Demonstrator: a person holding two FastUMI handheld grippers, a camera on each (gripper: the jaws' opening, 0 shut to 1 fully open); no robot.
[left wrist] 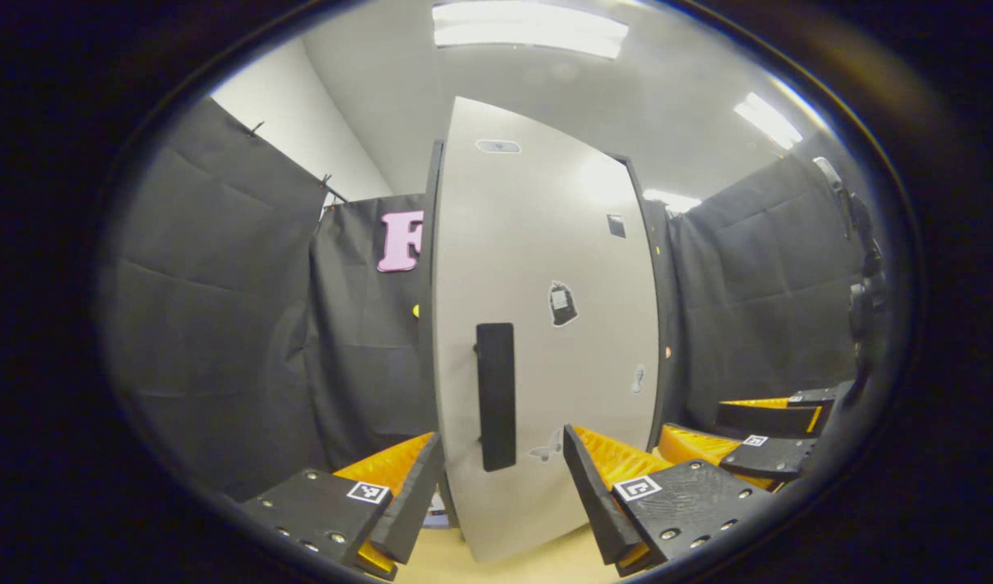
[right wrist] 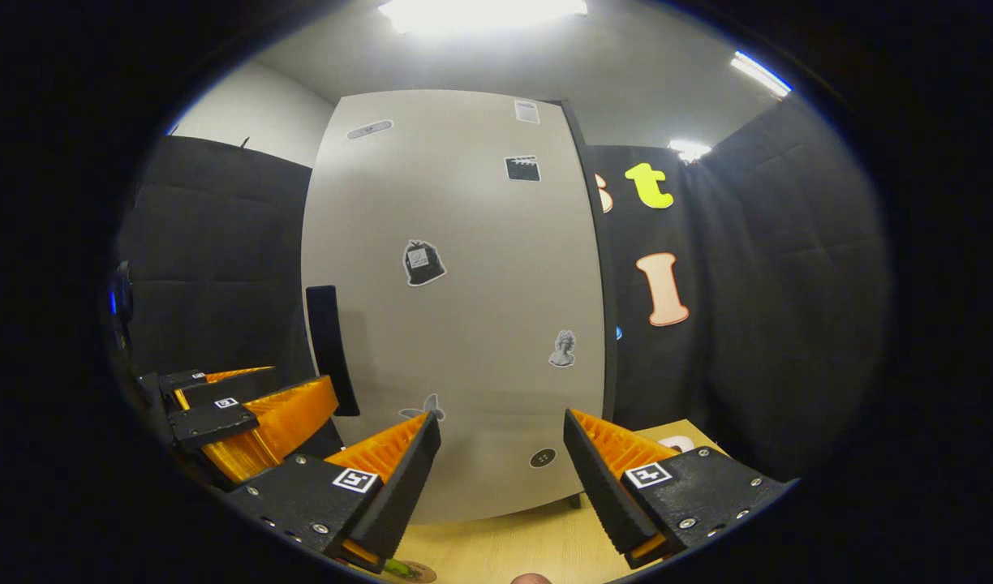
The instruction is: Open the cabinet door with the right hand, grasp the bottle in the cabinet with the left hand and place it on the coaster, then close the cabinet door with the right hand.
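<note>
Cabinet door shut, opening not begun. Both hand-held grippers, left and right, wide apart, empty. Next, judged: right must take the black handle.

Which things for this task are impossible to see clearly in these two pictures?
- Bottle: hidden behind the closed cabinet door in both views.
- Coaster: right gripper view, cut off by the bottom edge, only a sliver shows.
- Stickers on the door: too small to read.
</note>
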